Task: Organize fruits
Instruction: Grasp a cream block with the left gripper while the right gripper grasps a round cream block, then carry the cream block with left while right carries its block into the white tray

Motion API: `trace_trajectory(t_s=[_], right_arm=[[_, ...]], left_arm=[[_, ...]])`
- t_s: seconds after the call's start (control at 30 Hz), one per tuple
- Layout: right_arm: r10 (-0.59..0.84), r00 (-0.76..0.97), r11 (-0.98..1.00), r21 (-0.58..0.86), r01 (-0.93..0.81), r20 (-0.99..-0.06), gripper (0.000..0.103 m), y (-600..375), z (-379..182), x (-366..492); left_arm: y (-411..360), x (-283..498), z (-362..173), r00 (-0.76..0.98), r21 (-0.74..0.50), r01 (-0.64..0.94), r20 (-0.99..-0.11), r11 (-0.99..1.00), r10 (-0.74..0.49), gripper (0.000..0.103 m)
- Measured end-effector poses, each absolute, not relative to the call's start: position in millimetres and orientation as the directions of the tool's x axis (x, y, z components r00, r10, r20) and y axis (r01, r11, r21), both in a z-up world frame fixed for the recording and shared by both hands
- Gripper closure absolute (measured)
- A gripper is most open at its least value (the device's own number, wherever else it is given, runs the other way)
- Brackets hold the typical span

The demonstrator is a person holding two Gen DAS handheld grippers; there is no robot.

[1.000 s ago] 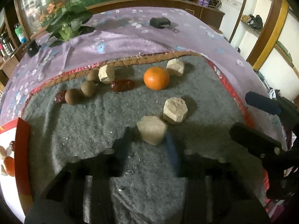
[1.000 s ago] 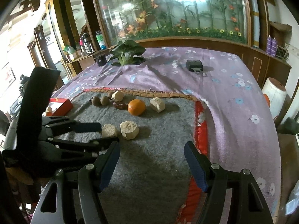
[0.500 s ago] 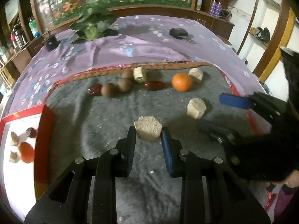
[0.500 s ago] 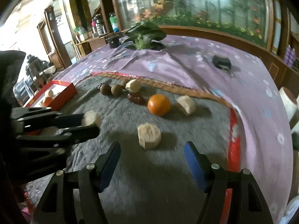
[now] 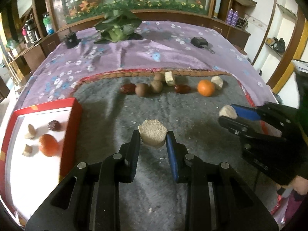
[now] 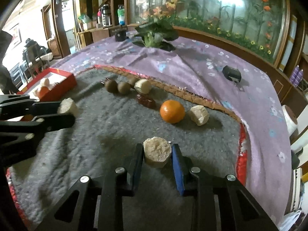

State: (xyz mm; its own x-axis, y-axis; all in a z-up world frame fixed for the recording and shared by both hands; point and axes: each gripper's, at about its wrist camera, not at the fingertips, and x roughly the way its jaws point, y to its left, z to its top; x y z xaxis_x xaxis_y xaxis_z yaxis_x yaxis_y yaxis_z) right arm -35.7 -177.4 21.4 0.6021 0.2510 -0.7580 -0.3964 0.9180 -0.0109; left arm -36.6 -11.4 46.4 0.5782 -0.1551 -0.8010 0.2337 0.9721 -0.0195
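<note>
My left gripper (image 5: pixel 152 141) is shut on a beige fruit chunk (image 5: pixel 152 134) and holds it above the grey mat (image 5: pixel 107 119), right of the red box (image 5: pixel 77 113). The box's white inside holds an orange, a dark date and beige pieces. My right gripper (image 6: pixel 157 155) has its jaws closing, and both pads touch a second beige chunk (image 6: pixel 157 151) on the mat. The left wrist view shows that chunk (image 5: pixel 228 111) at the right. Farther back lie an orange (image 6: pixel 172 111), two more beige chunks (image 6: pixel 199 114), brown round fruits (image 6: pixel 111 86) and dark red dates (image 6: pixel 146 101).
The mat lies on a purple flowered cloth (image 5: pixel 134 53) covering the table. A leafy plant (image 5: pixel 117 27) and two small black objects (image 5: pixel 199 42) (image 5: pixel 70 40) sit at the far side. Cabinets and a glass display stand behind. The cloth drops off at the right edge.
My left gripper rose with its chunk and moved left, bringing the red box into view. My right gripper moved over the second chunk and closed from wide open onto it.
</note>
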Motion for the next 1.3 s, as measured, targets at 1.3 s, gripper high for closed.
trace_trajectory(t_s=[1.3], right_arm=[[0.571, 0.461, 0.722, 0.149, -0.676, -0.679, 0.074, 32.2, 65.2, -49.4]], left_arm=[[193.2, -56.9, 52.1, 0.593, -0.007, -0.15, -0.801, 0.989, 0.084, 0.076]])
